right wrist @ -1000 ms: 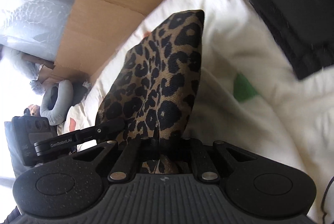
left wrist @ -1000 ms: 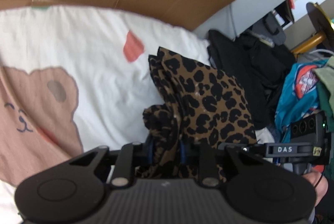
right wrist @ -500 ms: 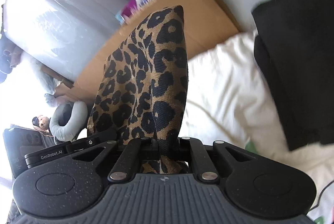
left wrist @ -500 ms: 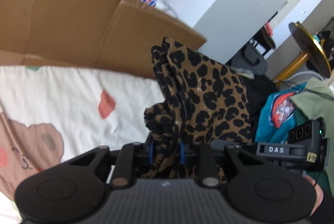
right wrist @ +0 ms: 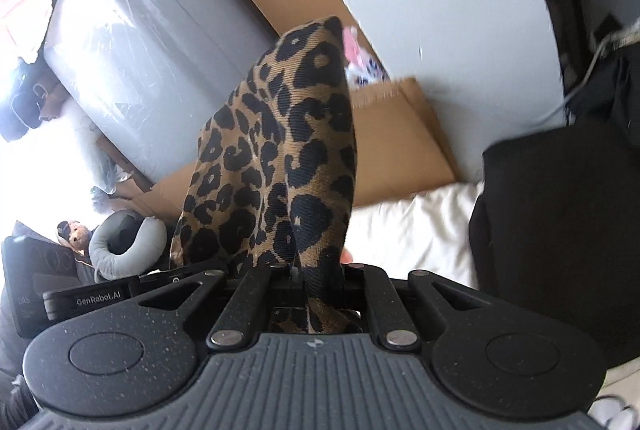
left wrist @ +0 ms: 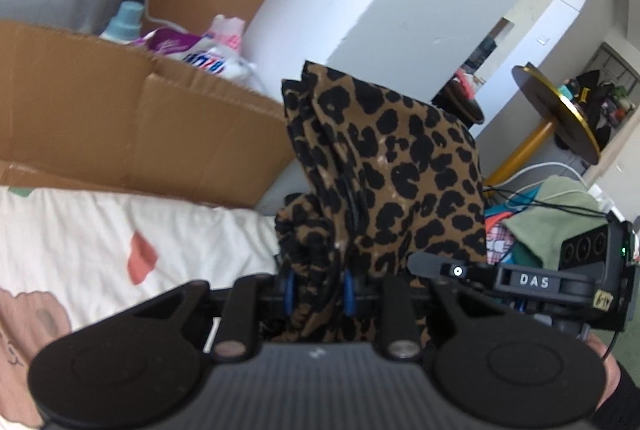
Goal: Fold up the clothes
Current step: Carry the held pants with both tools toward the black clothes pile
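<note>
A white quilt [left wrist: 192, 230] printed with a pink bear and a coral patch covers the left of the left wrist view, bordered behind by a flattened corrugated cardboard sheet [left wrist: 120, 133] with a frayed top edge. Bottles and packets sit beyond the cardboard. At centre the left gripper [left wrist: 318, 290] is clamped on a bunched, gathered edge of the leopard-print garment [left wrist: 384, 181], which rises in soft folds clear of the quilt. To the right, a heap of coloured clothes [left wrist: 552, 218] crowds the bed's side, with a gold-rimmed round table [left wrist: 560, 117] behind it.

In the right wrist view, a plastic-wrapped grey mattress [right wrist: 152, 45] leans at left. The right gripper [right wrist: 316, 278] pinches a thin, twill-textured fold of the garment, jaws nearly together. Black clothing [right wrist: 560, 222] lies on the quilt at right.
</note>
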Demonstrator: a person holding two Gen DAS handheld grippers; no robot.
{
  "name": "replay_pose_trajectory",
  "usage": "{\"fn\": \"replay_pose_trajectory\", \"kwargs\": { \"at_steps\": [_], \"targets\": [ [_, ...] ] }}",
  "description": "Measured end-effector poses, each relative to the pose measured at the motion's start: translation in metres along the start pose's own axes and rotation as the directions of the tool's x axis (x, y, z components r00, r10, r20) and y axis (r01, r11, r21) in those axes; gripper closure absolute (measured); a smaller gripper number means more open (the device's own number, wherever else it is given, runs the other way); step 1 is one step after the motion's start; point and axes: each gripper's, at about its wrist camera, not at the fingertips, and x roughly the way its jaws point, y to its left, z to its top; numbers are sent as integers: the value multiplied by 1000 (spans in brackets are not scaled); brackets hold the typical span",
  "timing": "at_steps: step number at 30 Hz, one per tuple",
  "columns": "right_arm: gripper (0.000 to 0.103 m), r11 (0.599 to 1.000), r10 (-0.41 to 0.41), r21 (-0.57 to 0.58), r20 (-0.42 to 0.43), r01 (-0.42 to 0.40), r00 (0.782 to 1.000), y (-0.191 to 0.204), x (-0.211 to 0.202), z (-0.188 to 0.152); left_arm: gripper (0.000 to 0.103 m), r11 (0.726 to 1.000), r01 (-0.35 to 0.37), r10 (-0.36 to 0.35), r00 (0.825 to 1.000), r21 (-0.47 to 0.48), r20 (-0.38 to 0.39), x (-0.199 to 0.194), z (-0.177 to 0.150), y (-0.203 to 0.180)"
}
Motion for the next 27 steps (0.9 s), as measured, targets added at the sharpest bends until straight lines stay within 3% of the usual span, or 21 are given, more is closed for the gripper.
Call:
{"fn": "replay_pose_trajectory", "kwargs": {
  "at_steps": [13, 20, 27],
  "targets": [
    [98, 994, -107, -23, 39, 108, 993, -13, -61, 28, 79, 997, 65, -68, 995, -38, -70, 28, 8, -48],
    [98, 982, -155, -98, 59, 161, 986, -14, -105, 59, 80, 990, 125, -128, 990, -67, -49, 38, 9, -87],
    [97, 965, -236, -110, 48, 240, 971, -29, -130, 70, 80, 985, 143, -152, 985, -100, -80, 64, 2, -113]
  ]
}}
